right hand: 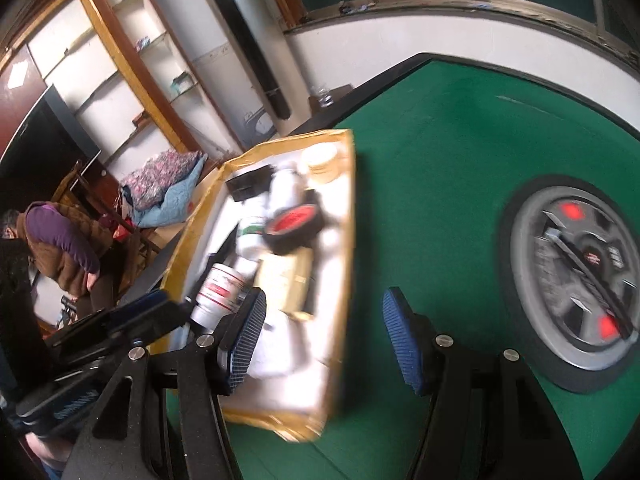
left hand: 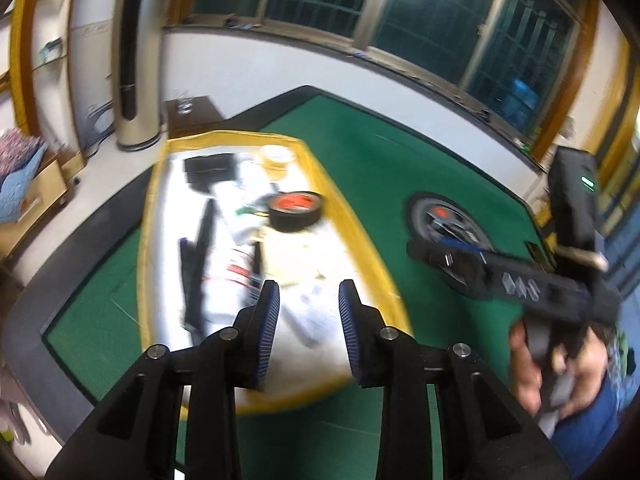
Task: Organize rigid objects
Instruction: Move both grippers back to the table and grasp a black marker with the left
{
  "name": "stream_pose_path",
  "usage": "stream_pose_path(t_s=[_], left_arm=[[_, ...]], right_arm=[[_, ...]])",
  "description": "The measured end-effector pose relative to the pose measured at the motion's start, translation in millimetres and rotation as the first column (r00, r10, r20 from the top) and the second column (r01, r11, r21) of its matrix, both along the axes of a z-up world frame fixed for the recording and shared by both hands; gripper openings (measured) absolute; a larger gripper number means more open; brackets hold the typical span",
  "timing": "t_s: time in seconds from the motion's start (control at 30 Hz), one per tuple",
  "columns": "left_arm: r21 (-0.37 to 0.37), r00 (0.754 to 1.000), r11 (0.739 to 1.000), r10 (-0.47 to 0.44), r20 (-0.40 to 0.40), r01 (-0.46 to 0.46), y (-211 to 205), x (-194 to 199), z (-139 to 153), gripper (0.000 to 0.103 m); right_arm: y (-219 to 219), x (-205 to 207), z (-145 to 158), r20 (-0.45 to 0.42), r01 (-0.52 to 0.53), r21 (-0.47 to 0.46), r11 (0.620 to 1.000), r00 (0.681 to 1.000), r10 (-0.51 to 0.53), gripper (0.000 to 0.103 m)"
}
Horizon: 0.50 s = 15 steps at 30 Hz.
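Note:
A yellow-rimmed white tray [left hand: 154,216] lies on the green table, also in the right wrist view [right hand: 348,216]. It holds a black round tin with a red lid [left hand: 295,207] [right hand: 294,222], white bottles [right hand: 222,292], a cream tub [left hand: 277,159] [right hand: 322,162], a black box [left hand: 210,170] and a long dark tool [left hand: 196,264]. My left gripper [left hand: 308,320] is open and empty above the tray's near end. My right gripper [right hand: 324,340] is open and empty over the tray's right edge; it also shows in the left wrist view [left hand: 480,260].
A round grey and black panel [right hand: 576,280] with red marks is set in the green table [left hand: 360,140], right of the tray. A tall cylinder stands [left hand: 134,60] on the floor behind. A person [right hand: 68,248] bends over at the far left.

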<state>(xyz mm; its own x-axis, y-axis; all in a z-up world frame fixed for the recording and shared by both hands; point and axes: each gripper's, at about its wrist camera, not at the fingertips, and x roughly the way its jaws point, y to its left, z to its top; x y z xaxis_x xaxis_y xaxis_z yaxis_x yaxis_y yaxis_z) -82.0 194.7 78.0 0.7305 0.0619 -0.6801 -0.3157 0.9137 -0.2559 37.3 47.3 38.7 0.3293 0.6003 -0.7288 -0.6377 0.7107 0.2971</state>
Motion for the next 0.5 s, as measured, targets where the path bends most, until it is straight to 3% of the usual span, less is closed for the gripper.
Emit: stream_pose_path(t_s=[0.13,0.27,0.5], left_arm=[[-0.003,0.997,0.997,-0.076,0.012,0.076,-35.0,-1.2,1.8,0.028],[0.016,0.99,0.99,-0.14,-0.011,0.14,-63.6,5.5,-1.9,0.028],[0.03,0.984,0.984,-0.171,-0.044,0.173,-84.6,9.6,-9.8,0.028]], right_arm=[[-50.1,35.3,4.0,0.064,0.131,-0.047,0.99,0.99,-0.128,0.056],[-102.7,86.8,-7.3,0.07,0.304,-0.082,0.949,0.952,-0.299,0.056],[-114.3,114.8,-32.5,-0.023,0.289,-0.078,0.954,0.956,-0.292,0.056]])
